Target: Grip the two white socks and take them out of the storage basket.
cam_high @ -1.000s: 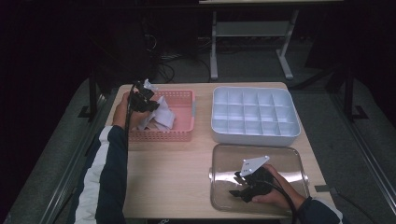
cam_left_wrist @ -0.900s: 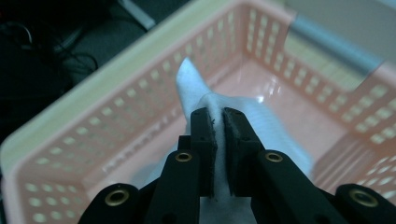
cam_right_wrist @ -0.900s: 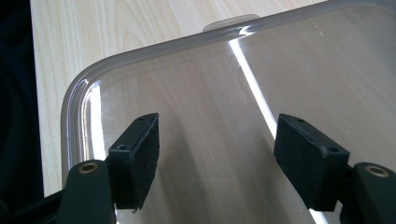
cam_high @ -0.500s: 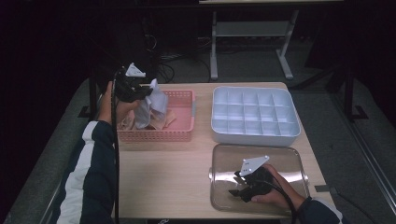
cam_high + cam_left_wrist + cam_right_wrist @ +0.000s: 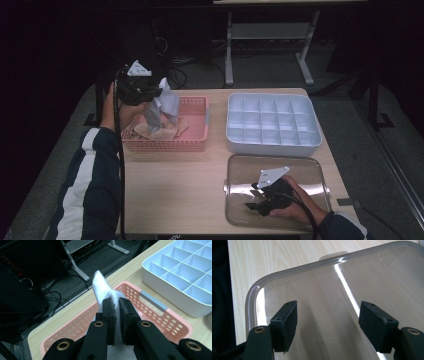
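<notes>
A: Where are the left tongs [image 5: 156,97] relative to the pink basket [image 5: 192,142]?

B: Above the basket's far left corner, lifted clear of it. They are clenched on a white cloth [image 5: 162,107], which hangs from them down toward the basket. In the left gripper view the two pads are pressed together with a fold of the white cloth [image 5: 105,288] pinched between them and a pointed tip sticking up past the pads.

A: Is there anything else in the basket?

B: Yes, some tan cloth [image 5: 160,131] lies on the basket's floor, under the hanging white piece. Whether the white cloth's lower end touches it I cannot tell.

A: And the right tongs [image 5: 256,199]?

B: Well apart from the basket, toward the near right of the desk [image 5: 175,195]. They rest over a clear plastic lid [image 5: 310,172] that lies flat on the desk. In the right gripper view the two black pads [image 5: 285,325] stand wide apart, released, with nothing between them but the lid's [image 5: 332,302] glossy surface.

A: What stands beside the basket?

B: A white compartment tray [image 5: 272,122] sits just to the right of the basket, its grid of small cells open upward. The clear lid lies nearer the person than that tray. The left sleeve [image 5: 92,185], dark with a white stripe, comes up along the basket's left side.
</notes>
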Tool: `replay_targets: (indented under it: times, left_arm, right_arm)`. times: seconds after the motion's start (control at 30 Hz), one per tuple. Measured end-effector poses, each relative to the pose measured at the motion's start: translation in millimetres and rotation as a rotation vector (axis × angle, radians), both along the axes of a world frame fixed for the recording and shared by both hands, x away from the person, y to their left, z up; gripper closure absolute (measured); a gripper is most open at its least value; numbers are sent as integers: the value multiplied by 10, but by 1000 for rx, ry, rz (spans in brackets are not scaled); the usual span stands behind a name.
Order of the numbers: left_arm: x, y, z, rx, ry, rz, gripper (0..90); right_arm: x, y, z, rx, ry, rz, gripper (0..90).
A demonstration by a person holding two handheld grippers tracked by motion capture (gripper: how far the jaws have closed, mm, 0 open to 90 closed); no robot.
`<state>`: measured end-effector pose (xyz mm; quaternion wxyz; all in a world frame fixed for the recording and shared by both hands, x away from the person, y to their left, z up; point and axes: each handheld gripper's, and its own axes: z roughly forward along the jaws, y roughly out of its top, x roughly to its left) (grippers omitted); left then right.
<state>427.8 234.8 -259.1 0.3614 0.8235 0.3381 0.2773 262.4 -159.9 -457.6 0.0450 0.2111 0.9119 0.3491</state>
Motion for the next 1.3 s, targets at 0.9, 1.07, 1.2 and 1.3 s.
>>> replay_targets:
  times: [0.9, 1.07, 1.2, 1.3]
  left_arm:
    - [-1243, -100, -66, -161, -49, -261, 833]
    - [-1430, -279, -446, -157, 31, -330, 831]
    - [-1482, -405, -782, -141, 106, -362, 829]
    - [-1525, -494, -1021, -111, 157, -381, 825]
  right_arm:
    - [-21, 28, 79, 14, -36, 6, 305]
    - [-20, 37, 102, 17, -46, 5, 307]
    - [-35, 62, 120, 23, -46, 3, 307]
    - [-33, 76, 116, 16, -52, 10, 307]
